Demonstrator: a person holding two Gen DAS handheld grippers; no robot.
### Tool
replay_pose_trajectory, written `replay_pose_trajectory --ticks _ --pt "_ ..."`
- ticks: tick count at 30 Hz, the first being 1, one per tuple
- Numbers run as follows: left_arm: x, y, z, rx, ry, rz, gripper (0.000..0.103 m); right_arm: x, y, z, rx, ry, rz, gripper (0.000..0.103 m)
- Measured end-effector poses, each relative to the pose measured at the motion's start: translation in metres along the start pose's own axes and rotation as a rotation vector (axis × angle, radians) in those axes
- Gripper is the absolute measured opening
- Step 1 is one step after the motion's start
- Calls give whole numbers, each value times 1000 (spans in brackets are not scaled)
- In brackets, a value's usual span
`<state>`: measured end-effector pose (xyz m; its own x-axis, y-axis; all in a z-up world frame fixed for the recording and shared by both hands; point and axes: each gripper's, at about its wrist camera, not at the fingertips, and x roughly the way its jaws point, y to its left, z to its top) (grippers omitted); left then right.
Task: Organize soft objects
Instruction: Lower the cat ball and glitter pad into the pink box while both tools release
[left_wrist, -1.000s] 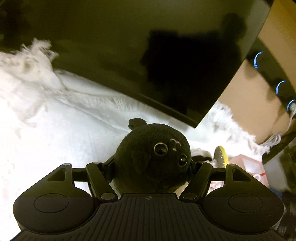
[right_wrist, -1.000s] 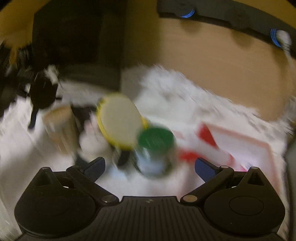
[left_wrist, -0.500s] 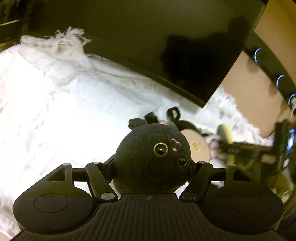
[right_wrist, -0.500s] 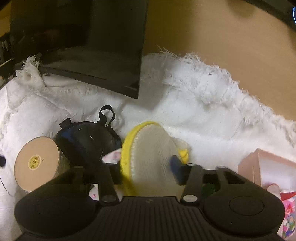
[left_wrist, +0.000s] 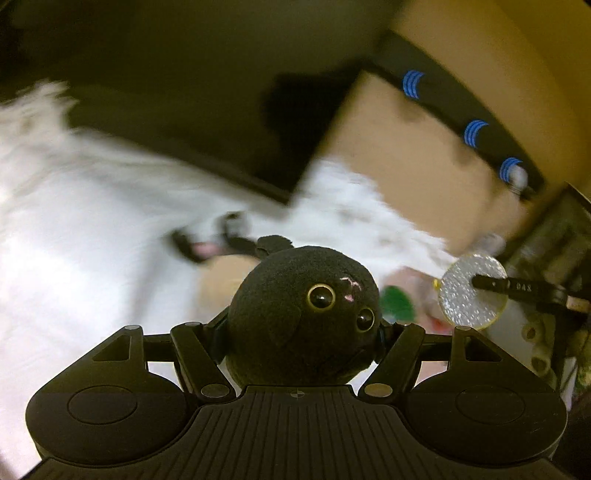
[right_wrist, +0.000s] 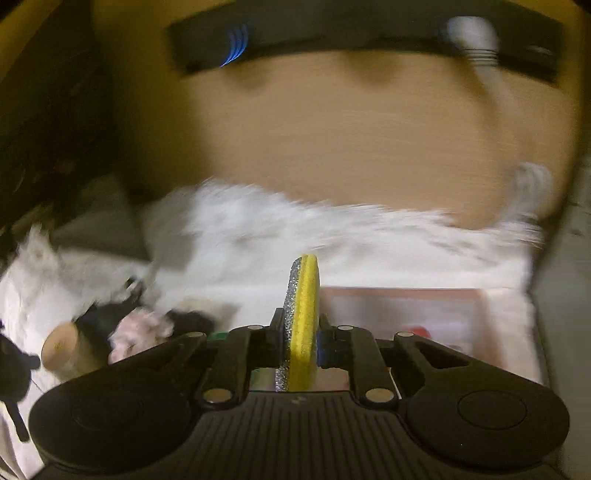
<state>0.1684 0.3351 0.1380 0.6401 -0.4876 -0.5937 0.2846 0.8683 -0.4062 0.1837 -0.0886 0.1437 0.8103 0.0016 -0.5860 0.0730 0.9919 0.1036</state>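
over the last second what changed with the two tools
The right tool closed on the yellow sponge and lifted it off the white cloth; its jaws have just been closing. The left tool kept its grip on the black plush, swinging sideways.

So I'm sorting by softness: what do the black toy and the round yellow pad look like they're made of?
The black toy looks like short-pile plush: matte, fuzzy surface, glossy bead eyes. The round yellow pad looks like foam sponge with a glittery silver scrubbing face, seen edge-on as two layers; its exact fibre is unclear.
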Motion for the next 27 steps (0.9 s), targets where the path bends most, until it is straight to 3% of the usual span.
replay_pose_trajectory --ticks 3,9,12,13,16,20,22,27 --pt "20 -38 4 50 17 -78 75 -26 -41 10 39 -58 -62 15" --pt "91 -132 1 165 107 -211 77 -68 -92 12 99 -126 -49 15" --pt "138 -173 -2 125 158 -292 80 -78 -103 7 88 -140 -55 15" --pt "155 -184 -5 133 162 -324 77 -79 -106 6 87 -145 -67 15" --pt "200 -219 -19 231 189 -192 74 -83 -108 4 62 -160 -96 15" --pt "216 -218 -24 101 181 -271 72 -93 -112 -2 45 -186 -103 15" --pt "207 -212 -21 61 138 -312 72 -104 -115 -3 57 -211 -9 15" --pt "177 -202 -10 107 55 -224 72 -111 -116 14 99 -261 114 15"
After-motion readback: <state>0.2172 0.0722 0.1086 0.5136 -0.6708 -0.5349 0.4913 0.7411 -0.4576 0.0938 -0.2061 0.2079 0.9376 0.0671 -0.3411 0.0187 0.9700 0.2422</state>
